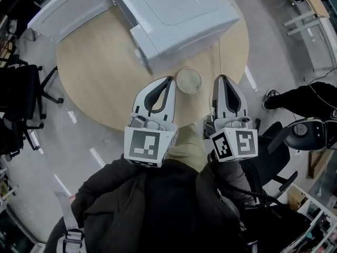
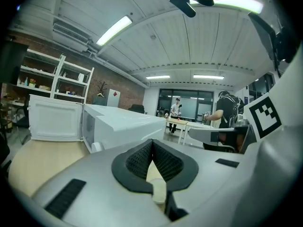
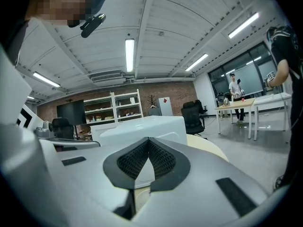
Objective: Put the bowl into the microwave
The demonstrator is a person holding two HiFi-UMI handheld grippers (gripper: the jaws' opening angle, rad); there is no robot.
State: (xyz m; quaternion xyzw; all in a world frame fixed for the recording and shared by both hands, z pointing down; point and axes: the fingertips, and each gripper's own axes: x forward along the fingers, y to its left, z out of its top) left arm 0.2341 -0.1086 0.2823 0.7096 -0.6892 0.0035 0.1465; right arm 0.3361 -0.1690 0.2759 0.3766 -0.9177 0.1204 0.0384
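A pale round bowl [image 1: 188,80] stands empty on the round wooden table [image 1: 100,73], close to its near edge. Just behind it is the white microwave [image 1: 174,15], its door [image 1: 68,9] swung open to the left. My left gripper [image 1: 169,79] hovers just left of the bowl and my right gripper [image 1: 220,77] just right of it; both are apart from it. Each is shut with nothing between its jaws. The left gripper view shows the microwave [image 2: 118,124] and its open door [image 2: 54,119] beyond the shut left gripper [image 2: 152,142]. The right gripper view shows the microwave [image 3: 142,129] past the shut right gripper [image 3: 148,139].
Black office chairs [image 1: 21,94] stand left of the table, and another chair [image 1: 295,136] is at the right beside a seated person's shoe [image 1: 271,96]. Desks [image 3: 251,103] with people stand far across the room. Shelves [image 3: 113,108] line the brick wall.
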